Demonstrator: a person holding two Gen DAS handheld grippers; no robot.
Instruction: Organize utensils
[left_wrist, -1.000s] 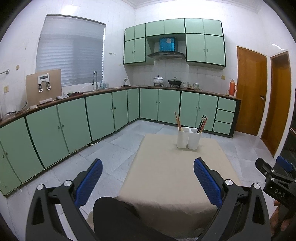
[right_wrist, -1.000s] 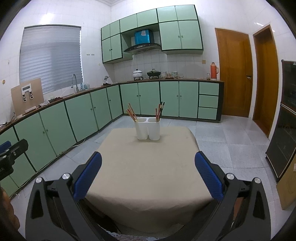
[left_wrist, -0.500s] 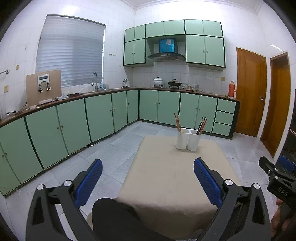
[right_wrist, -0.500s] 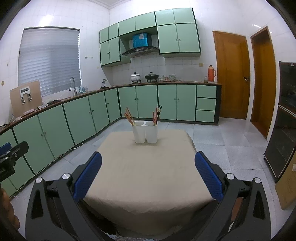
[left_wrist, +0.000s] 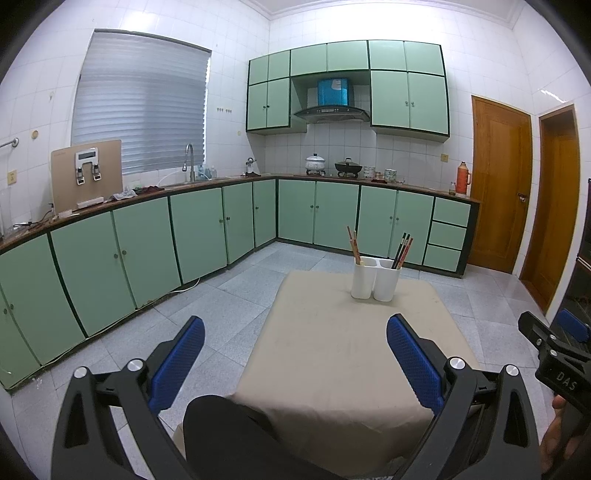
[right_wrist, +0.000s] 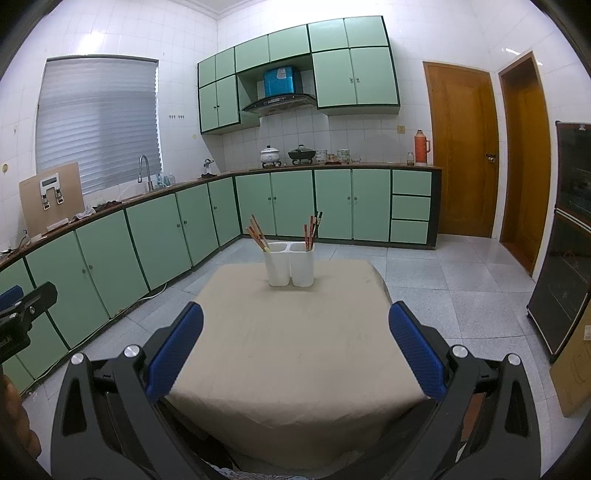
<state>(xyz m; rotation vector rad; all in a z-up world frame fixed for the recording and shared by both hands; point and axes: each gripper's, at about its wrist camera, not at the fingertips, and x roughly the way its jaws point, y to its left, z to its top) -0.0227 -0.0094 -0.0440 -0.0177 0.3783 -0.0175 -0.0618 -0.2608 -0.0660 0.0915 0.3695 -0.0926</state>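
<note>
Both views have drawn back from the holder (right_wrist: 289, 264) on the bench (right_wrist: 295, 343); chopsticks (right_wrist: 258, 233) sorted inside; left claw (left_wrist: 295, 354) and right claw (right_wrist: 295, 349) released, empty.

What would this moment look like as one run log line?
left gripper: open, empty | right gripper: open, empty | chopsticks: in white holder on table | contact: none

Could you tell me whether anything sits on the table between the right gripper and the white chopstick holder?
Nothing visible does: only bare beige tablecloth lies between the open right gripper and the white chopstick holder.
</note>
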